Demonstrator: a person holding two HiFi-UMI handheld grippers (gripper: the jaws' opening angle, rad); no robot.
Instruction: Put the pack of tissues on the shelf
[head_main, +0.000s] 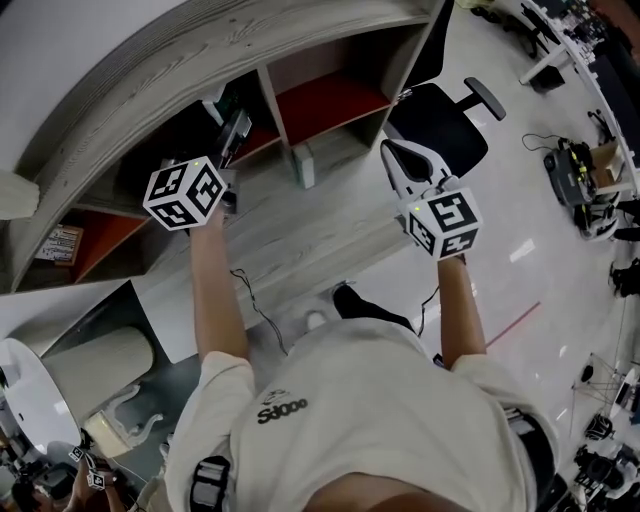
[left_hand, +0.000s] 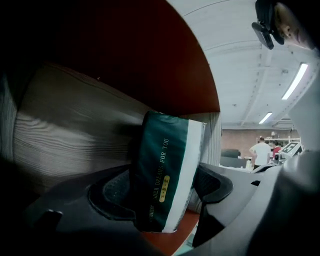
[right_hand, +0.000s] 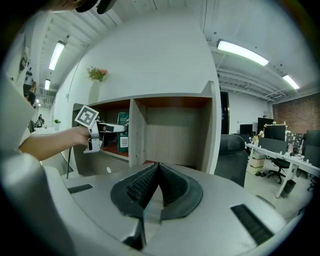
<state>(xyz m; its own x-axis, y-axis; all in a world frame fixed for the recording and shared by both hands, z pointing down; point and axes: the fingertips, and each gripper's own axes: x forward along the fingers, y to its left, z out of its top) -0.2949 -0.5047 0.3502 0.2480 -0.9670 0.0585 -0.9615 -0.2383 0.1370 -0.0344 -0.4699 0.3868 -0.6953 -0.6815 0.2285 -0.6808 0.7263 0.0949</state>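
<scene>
The pack of tissues (left_hand: 167, 175), dark green with a white edge and gold print, stands upright between the pads of my left gripper (left_hand: 165, 192), which is shut on it. It is inside a shelf compartment with a red floor and wood-grain walls (left_hand: 75, 130). In the right gripper view the pack (right_hand: 123, 131) is in the left compartment of the shelf (right_hand: 170, 100), with my left gripper (right_hand: 119, 128) reaching in. My right gripper (right_hand: 159, 167) hangs shut and empty in front of the shelf, right of the left one (head_main: 235, 135). The head view shows the right gripper (head_main: 388, 150) too.
A black office chair (head_main: 440, 120) stands just right of the shelf. A small white box (head_main: 303, 165) sits on the lower ledge. A vase of flowers (right_hand: 98, 73) tops the shelf. Desks and chairs (right_hand: 280, 155) fill the room at the right.
</scene>
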